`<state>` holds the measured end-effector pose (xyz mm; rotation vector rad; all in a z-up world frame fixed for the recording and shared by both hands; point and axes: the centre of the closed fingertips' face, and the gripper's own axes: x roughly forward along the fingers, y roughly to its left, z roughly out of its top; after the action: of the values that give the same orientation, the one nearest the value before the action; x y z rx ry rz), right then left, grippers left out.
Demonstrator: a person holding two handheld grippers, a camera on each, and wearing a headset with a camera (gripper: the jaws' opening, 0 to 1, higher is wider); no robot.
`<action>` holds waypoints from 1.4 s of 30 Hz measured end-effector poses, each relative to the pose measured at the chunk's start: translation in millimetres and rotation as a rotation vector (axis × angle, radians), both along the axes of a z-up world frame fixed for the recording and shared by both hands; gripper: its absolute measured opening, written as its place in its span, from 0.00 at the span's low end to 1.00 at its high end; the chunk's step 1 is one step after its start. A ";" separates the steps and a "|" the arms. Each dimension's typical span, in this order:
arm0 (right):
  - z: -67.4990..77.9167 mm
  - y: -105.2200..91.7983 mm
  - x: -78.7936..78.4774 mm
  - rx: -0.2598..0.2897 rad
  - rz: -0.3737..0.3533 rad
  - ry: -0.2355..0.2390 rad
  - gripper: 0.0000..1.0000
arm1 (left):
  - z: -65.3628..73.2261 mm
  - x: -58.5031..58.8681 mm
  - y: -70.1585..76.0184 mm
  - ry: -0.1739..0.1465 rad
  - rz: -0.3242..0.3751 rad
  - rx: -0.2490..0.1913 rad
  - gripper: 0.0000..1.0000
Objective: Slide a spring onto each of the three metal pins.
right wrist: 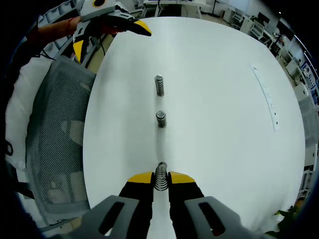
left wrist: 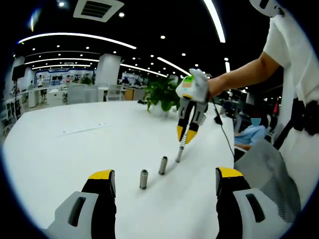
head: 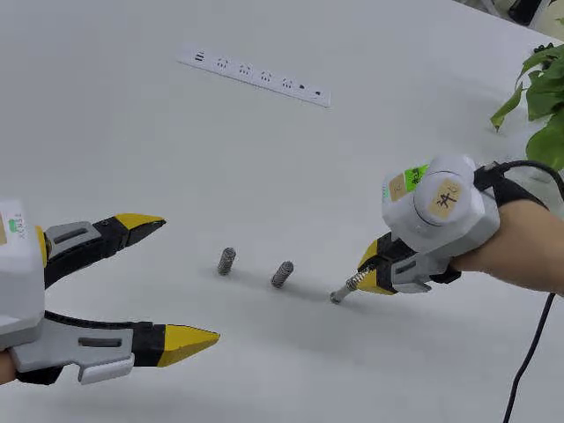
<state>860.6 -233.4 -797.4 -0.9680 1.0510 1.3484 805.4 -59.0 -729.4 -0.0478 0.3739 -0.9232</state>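
Two short metal pins, each with a coiled spring around it, stand on the white table: one [head: 226,260] [left wrist: 144,179] [right wrist: 159,84] and another [head: 282,274] [left wrist: 163,165] [right wrist: 161,118]. A third pin with a spring [head: 346,287] [left wrist: 180,151] [right wrist: 160,177] leans with its tip on the table. My right gripper [head: 370,269] [left wrist: 186,133] [right wrist: 160,175] is shut on its upper end. My left gripper [head: 176,282] [left wrist: 165,174] [right wrist: 112,27] hovers open at the near left, a short way from the standing pins, with nothing between its jaws.
A white power strip [head: 256,77] lies at the far side of the table. A potted plant [head: 539,97] stands at the right edge, and a black cable [head: 529,352] runs down from the right gripper. A mesh chair [right wrist: 60,139] sits beside the table.
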 end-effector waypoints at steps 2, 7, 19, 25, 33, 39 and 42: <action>-1.6 0.8 -0.9 0.002 0.000 0.002 0.12 | -0.1 0.4 0.1 0.000 0.001 0.000 0.84; -6.7 2.7 -3.0 0.003 0.005 -0.004 0.12 | -1.8 0.3 0.0 0.001 0.000 0.004 0.85; -18.8 5.8 -2.0 0.006 0.015 -0.026 0.12 | -2.6 1.5 0.8 0.000 -0.002 0.006 0.85; -26.4 6.5 -3.2 0.007 0.020 -0.032 0.12 | -4.0 0.9 1.1 0.003 -0.005 0.010 0.84; -37.3 5.3 -2.3 0.011 0.010 -0.037 0.12 | -3.8 1.4 0.9 0.005 -0.005 0.009 0.84; -42.1 4.6 -2.2 0.014 -0.001 -0.038 0.12 | -4.5 0.8 0.6 0.006 -0.006 0.009 0.84; -46.4 4.4 -2.7 0.013 -0.002 -0.036 0.12 | -5.4 -0.3 -1.0 0.007 -0.011 0.013 0.84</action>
<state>857.8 -229.0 -843.7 -0.9785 1.0142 1.3299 805.1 -59.9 -734.8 -0.0369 0.3872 -0.9320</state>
